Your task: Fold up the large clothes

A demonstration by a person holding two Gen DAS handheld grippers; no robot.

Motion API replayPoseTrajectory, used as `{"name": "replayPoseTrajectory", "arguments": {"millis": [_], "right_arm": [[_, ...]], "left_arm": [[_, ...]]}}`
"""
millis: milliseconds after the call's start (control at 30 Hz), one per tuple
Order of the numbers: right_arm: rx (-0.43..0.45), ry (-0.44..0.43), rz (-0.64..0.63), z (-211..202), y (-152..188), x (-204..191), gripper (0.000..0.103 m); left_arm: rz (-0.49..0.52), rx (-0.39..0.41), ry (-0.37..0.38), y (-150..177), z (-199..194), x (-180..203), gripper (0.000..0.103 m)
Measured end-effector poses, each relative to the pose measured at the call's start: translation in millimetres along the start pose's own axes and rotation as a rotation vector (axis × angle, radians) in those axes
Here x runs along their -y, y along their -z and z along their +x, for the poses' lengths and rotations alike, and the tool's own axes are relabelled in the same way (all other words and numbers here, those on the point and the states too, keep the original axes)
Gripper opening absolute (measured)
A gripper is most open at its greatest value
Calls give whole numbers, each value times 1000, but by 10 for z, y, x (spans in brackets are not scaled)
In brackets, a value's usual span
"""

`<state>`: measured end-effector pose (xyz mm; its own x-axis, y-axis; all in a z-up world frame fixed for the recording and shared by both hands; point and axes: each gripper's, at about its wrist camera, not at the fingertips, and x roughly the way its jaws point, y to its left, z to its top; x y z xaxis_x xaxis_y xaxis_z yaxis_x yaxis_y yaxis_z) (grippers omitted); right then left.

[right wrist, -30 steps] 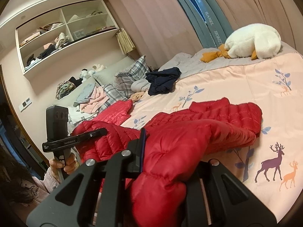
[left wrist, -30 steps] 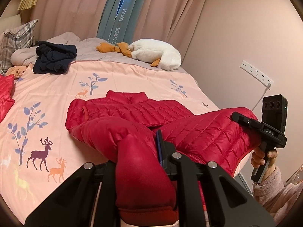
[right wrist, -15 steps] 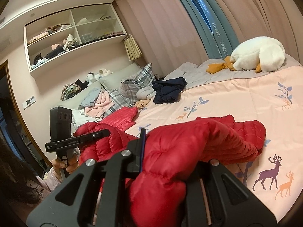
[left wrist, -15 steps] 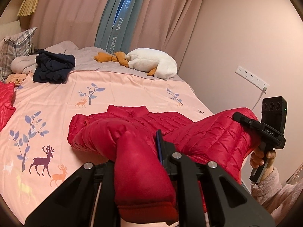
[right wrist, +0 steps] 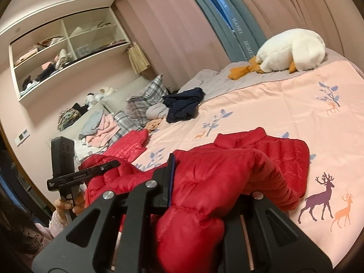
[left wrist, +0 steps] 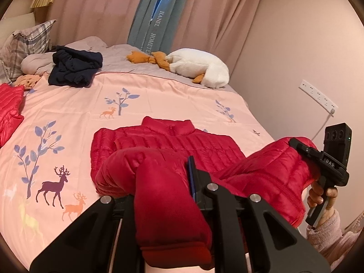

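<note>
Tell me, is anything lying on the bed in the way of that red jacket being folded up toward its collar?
Nothing visible. Both grippers, left and right, grip the red jacket. The bedspread around it is bare; the navy clothes and plush goose lie well beyond.

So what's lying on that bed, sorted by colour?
Red: 2, the jacket held by both grippers, and a second red jacket at the bed's edge.
Navy: 1, a crumpled garment.
White: 1, a plush goose.
Plaid: 1, a pillow.
Total: 5.
</note>
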<state>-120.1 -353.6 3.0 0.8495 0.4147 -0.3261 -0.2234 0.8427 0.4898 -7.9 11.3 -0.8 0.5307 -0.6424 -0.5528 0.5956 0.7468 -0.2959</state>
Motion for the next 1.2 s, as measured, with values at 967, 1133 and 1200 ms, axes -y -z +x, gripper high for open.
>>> {"name": "replayPoseTrajectory", "arguments": {"millis": [967, 1133, 1200], "right_arm": [[28, 133, 95, 426, -118, 477, 14], [22, 151, 96, 518, -134, 527, 14], [21, 156, 98, 559, -140, 550, 14]], "left_arm": [[-89, -37, -95, -134, 527, -369, 14], [-90, -49, -108, -158, 646, -404, 14], [-89, -51, -115, -169, 691, -408, 14]]}}
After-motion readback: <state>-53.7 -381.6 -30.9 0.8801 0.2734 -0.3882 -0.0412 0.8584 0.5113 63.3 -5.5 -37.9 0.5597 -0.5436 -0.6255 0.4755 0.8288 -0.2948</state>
